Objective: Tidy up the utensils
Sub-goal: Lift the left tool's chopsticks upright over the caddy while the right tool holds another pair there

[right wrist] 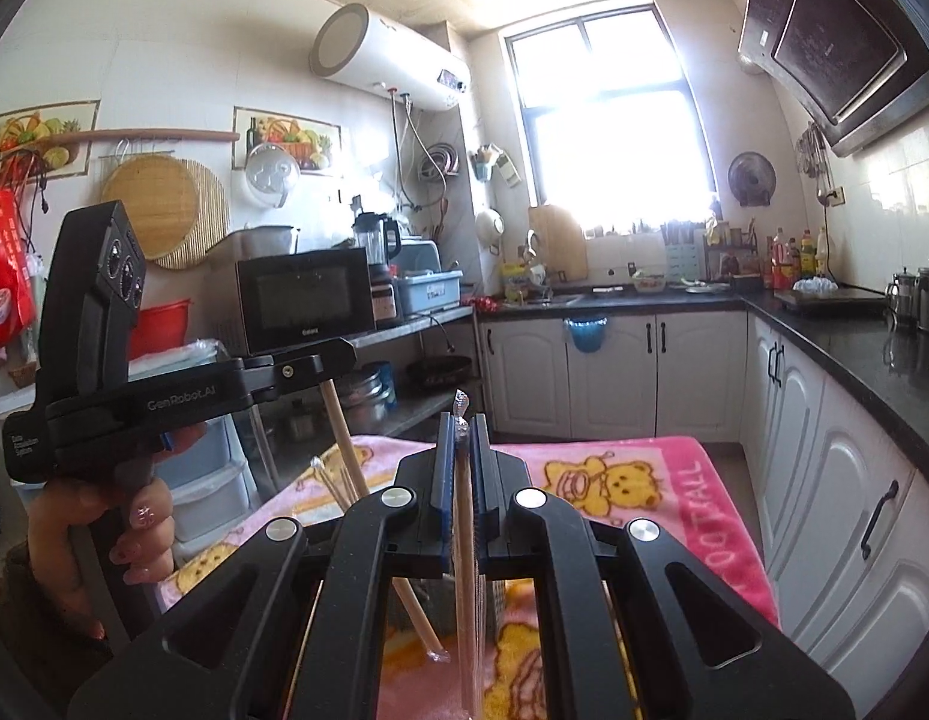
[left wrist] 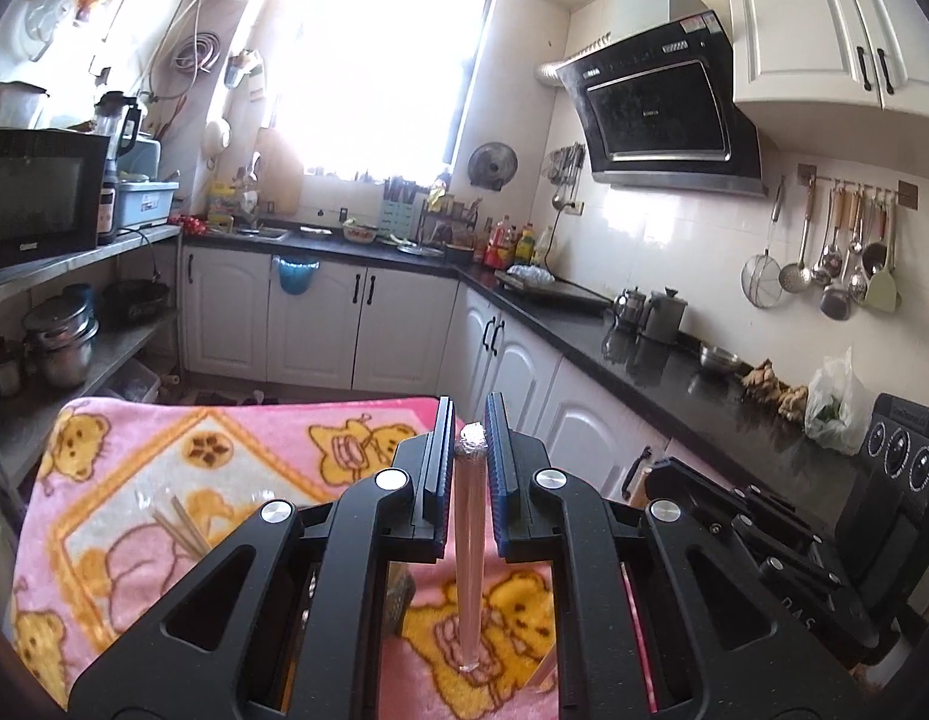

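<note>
Left gripper (left wrist: 469,420) jaws clamp a wrapped chopstick pair (left wrist: 469,540); right gripper (right wrist: 462,438) jaws clamp another wrapped pair (right wrist: 464,540).

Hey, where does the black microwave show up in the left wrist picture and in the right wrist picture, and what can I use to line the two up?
Left wrist view: the microwave sits at the far left edge, on the metal shelf.
Right wrist view: the microwave is left of centre, on the same shelf, behind the left gripper.
Shared landmark: the bright window on the back wall.
</note>
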